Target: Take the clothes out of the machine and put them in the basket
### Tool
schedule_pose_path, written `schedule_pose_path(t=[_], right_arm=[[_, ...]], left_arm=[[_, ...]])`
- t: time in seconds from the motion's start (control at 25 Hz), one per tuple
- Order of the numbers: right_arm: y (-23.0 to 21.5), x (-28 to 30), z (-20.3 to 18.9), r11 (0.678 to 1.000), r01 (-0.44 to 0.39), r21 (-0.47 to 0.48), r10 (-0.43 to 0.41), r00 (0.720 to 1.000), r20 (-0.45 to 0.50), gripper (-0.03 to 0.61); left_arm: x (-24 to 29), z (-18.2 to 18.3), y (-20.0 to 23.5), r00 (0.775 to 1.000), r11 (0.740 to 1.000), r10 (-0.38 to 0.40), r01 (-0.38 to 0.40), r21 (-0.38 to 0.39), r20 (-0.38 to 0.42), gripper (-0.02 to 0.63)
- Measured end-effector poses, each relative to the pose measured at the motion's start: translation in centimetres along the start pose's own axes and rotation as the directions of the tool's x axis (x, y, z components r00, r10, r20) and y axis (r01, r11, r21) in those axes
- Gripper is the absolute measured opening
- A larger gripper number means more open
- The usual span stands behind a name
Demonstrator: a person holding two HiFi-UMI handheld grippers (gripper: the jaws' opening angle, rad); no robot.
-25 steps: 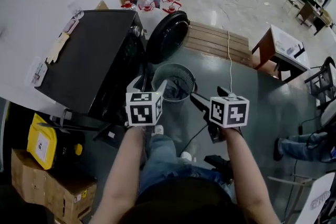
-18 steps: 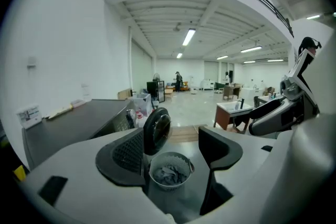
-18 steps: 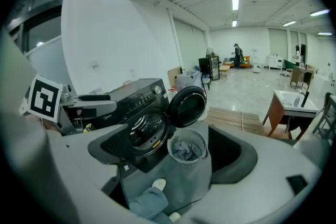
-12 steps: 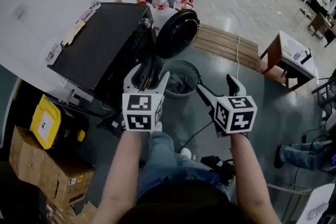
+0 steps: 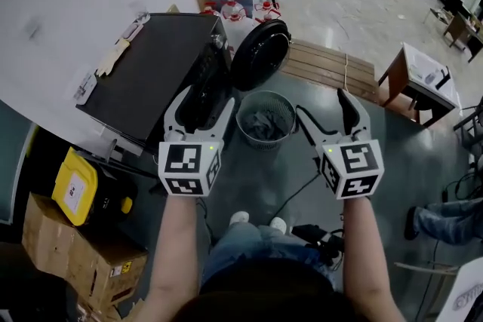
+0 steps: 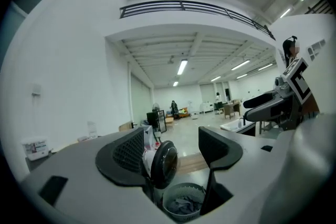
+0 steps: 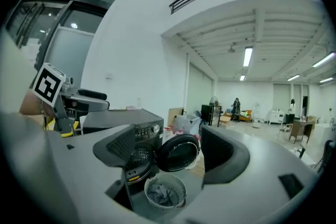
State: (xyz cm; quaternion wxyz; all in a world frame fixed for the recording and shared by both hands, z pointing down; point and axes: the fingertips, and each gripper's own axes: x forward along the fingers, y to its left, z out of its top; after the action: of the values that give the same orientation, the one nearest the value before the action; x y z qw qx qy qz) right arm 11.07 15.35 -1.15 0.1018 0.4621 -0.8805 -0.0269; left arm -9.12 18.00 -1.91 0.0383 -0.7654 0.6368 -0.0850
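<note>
The person's left gripper (image 5: 201,108) and right gripper (image 5: 323,111) are hovering side by side above the floor. Each is carrying a white cube, left (image 5: 189,168) and right (image 5: 352,170), printed with bold black square markers. These are patterns, not letters.

The left gripper's grey plastic jaws are standing apart, with nothing between their ribbed black pads. The right gripper's jaws have just been closing, yet they too are gaping and gripping nothing.

The crumpled grey clothes (image 5: 264,124) are lying in a soft heap inside the round pale lattice-walled plastic basket (image 5: 241,124). It is sitting on the dark floor just in front of the boxy black front-loading washing machine (image 5: 147,79). The machine's round glossy black door (image 5: 260,55) is hanging wide open beside the basket.

A beige strip (image 5: 113,58) and a white sticker (image 5: 84,87) are lying on the machine's flat matte lid, their print too small to read. The right gripper view is showing a control panel with a silver dial (image 7: 153,129), its markings also illegible.

A yellow plastic canister (image 5: 79,196) with a white label is standing left of the machine, by brown cardboard boxes (image 5: 75,253). A slatted wooden platform (image 5: 332,68) is lying behind the basket.
</note>
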Motion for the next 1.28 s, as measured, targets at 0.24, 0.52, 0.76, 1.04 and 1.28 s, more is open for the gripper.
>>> schedule_pose_path(t=[0.24, 0.52, 0.76, 1.04, 1.28], right_arm=[[0.4, 0.1, 3.4, 0.999, 0.054, -0.009, -0.053, 0.996, 0.077, 0.303], [1.5, -0.4, 8.5, 0.993, 0.092, -0.069, -0.078, 0.981, 0.18, 0.154], [1.8, -0.6, 10.3, 0.987, 0.112, -0.111, -0.088, 0.975, 0.204, 0.041], [1.3, -0.8, 9.9, 0.98, 0.143, -0.139, -0.118, 0.978, 0.171, 0.0], [0.7, -1.0, 10.4, 0.974, 0.169, -0.153, -0.139, 0.973, 0.185, 0.0]], left_arm=[[-0.1, 2.6, 3.5, 0.999, 0.997, 0.005, -0.008, 0.072, 0.048, 0.29], [-0.1, 7.2, 5.2, 0.985, 0.993, -0.027, 0.006, 0.118, 0.172, 0.237], [-0.5, 9.0, 6.5, 0.97, 0.99, 0.016, -0.049, 0.131, 0.241, 0.003], [-0.3, 8.7, 6.1, 0.971, 0.993, -0.005, -0.025, 0.12, 0.24, 0.003], [0.0, 8.9, 6.9, 0.972, 0.987, 0.024, -0.061, 0.15, 0.234, 0.003]])
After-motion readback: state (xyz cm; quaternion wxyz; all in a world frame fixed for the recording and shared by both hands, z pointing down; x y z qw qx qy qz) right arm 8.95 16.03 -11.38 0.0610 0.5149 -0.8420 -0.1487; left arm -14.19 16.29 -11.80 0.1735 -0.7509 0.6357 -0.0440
